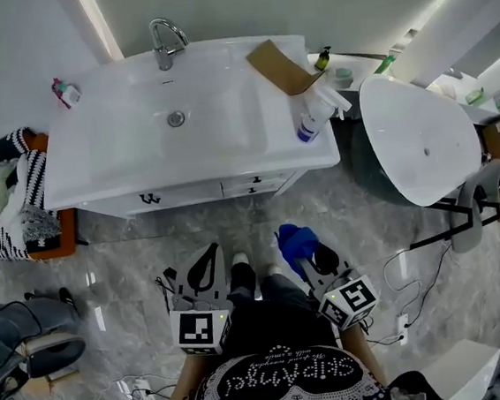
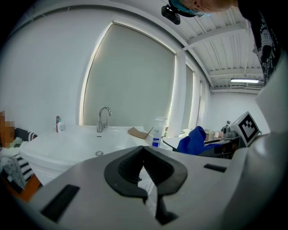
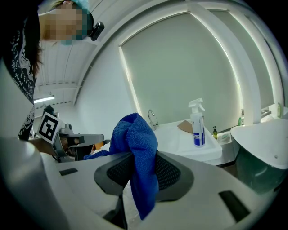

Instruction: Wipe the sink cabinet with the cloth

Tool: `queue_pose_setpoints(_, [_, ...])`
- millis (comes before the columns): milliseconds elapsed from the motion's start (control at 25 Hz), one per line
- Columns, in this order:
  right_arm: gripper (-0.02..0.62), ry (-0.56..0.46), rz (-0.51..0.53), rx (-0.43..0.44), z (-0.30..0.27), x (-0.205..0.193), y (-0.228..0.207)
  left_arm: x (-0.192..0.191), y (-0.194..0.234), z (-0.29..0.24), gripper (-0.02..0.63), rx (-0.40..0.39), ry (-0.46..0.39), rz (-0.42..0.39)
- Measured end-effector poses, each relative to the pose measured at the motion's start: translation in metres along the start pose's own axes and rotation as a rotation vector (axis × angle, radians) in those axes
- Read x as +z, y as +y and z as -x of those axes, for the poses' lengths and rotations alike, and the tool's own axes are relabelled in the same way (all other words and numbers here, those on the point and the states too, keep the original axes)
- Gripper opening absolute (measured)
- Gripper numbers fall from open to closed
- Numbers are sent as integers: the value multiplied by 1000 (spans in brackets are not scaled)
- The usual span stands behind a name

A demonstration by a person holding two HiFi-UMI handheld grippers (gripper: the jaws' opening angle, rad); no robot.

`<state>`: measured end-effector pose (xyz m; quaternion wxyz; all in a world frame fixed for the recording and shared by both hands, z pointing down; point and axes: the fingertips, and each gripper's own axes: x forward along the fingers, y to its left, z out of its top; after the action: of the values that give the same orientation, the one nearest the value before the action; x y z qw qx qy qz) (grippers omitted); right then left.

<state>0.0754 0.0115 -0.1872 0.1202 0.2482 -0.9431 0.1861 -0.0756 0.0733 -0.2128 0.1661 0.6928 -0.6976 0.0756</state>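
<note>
The white sink cabinet (image 1: 187, 192) stands against the far wall, with a basin (image 1: 170, 114) and a chrome tap (image 1: 165, 42) on top. A blue cloth (image 1: 295, 241) is pinched in my right gripper (image 1: 307, 252), which is shut on it and held over the floor, short of the cabinet front. In the right gripper view the cloth (image 3: 137, 152) bunches above the jaws and hangs below them. My left gripper (image 1: 205, 266) hovers beside it, shut and empty; the left gripper view shows its pads (image 2: 135, 168) meeting, with the cloth (image 2: 193, 140) off to the right.
A spray bottle (image 1: 314, 113) and a piece of cardboard (image 1: 280, 67) lie on the countertop's right end. A small bottle (image 1: 65, 92) stands at its left corner. A white bathtub (image 1: 421, 132) is to the right, striped cloth on an orange seat (image 1: 6, 202) to the left.
</note>
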Motion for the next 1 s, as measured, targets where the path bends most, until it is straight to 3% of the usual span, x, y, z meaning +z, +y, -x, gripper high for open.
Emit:
queue_pose_setpoints(400, [118,36,69,28,-3,1,-5,0,-15,-8,0,23,10,6])
queue_pose_setpoints(600, [118,-13,17,106,9,11,-13,10,-40,-16,0,26,-18,3])
queue_pose_setpoints(1000, [119,-31,30,228,41,17,-37,12,-97,-19,0,53,-63,35])
